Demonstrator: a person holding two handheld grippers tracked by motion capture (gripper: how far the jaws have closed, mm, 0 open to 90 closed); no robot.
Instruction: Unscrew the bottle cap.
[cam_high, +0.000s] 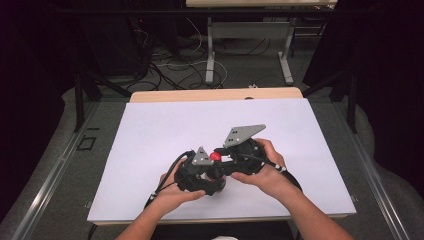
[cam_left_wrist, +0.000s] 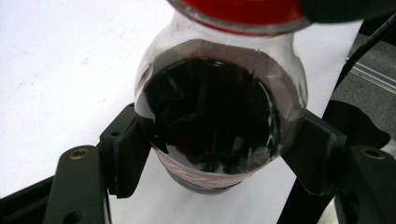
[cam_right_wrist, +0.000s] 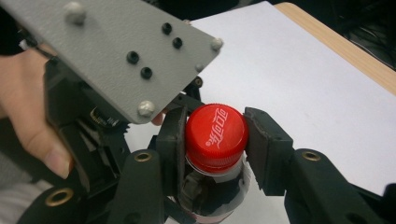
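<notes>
- While the bottle (cam_left_wrist: 212, 121) sits low in the centre of the high view, on the white sheet covering the counter (cam_high: 150, 130), I hold it with both tools at once.
- Left tool (cam_left_wrist: 215, 154): clamped on the bottle's body, one black jaw at each side of the dark, label-wrapped belly, both touching it. Role: anchor.
- Right tool (cam_right_wrist: 212, 140): closed around the red cap (cam_right_wrist: 215, 132), jaws pressing its ribbed edge from both sides, as the right gripper view shows. Role: turning.
- Contents: dark liquid, filling the body nearly to the shoulder in the left gripper view; the bottle leans away from upright, so spilling is a risk, I judge, once the seal breaks.
- Step in hand, as I read it: unscrewing the cap.
- Method: keep the left tool's grip firm and still, without crushing the soft wall, which would push liquid up.
- Method: rotate my right tool about the cap's own axis, jaws level on the ribs, not riding up to the top edge where they could slip.
- Method: bring the neck more upright before the cap loosens fully.
- Caution: the grey plate (cam_right_wrist: 116, 51) of the left tool sits close beside the cap; the turn should stay clear of it.
</notes>
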